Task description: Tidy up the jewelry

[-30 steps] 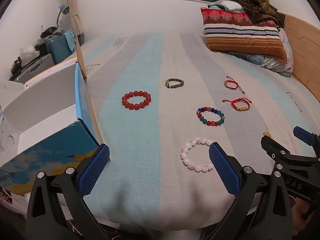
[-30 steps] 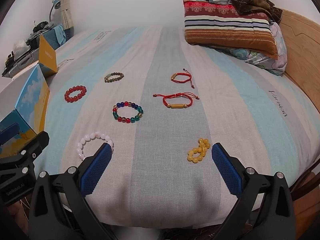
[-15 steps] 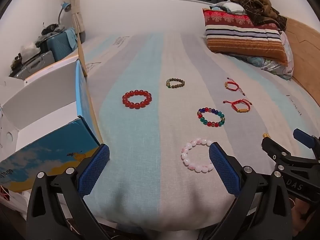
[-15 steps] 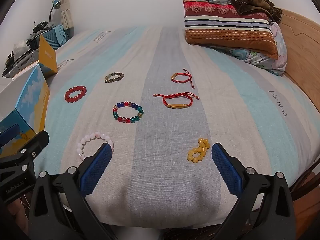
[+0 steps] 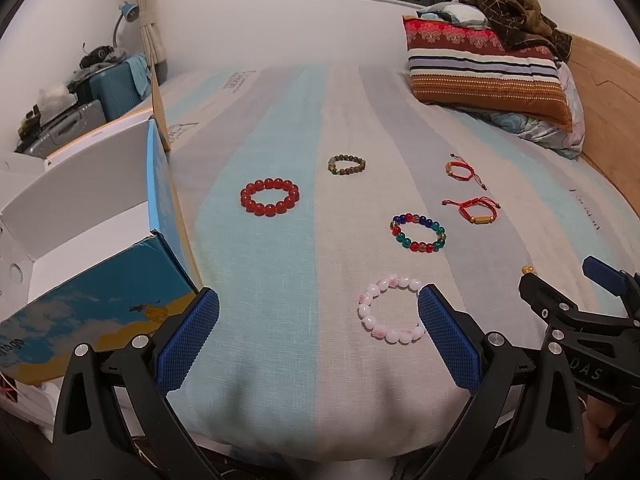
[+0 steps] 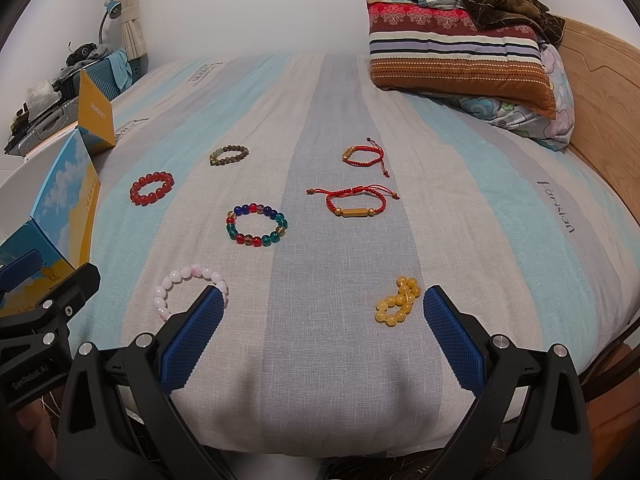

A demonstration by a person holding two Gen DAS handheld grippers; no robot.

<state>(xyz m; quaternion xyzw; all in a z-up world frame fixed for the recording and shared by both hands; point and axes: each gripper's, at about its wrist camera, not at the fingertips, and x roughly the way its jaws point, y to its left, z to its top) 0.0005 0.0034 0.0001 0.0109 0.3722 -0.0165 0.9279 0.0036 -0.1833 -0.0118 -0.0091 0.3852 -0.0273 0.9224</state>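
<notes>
On bed (image 6: 460,208): seven bracelets spread apart; box (image 5: 104,304) at bed's left edge. Left gripper (image 5: 318,332), right gripper (image 6: 322,330) over near edge, jaws apart, empty.

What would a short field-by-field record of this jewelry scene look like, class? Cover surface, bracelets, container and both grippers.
surface: striped bedsheet
beaded bracelets: pink bracelet, red bracelet, multicolor bracelet, olive bracelet, yellow bracelet
cord bracelets: two red cord bracelets, near and far
container: open box, at the bed's left edge
left gripper: open, holding nothing
right gripper: open, holding nothing
</notes>
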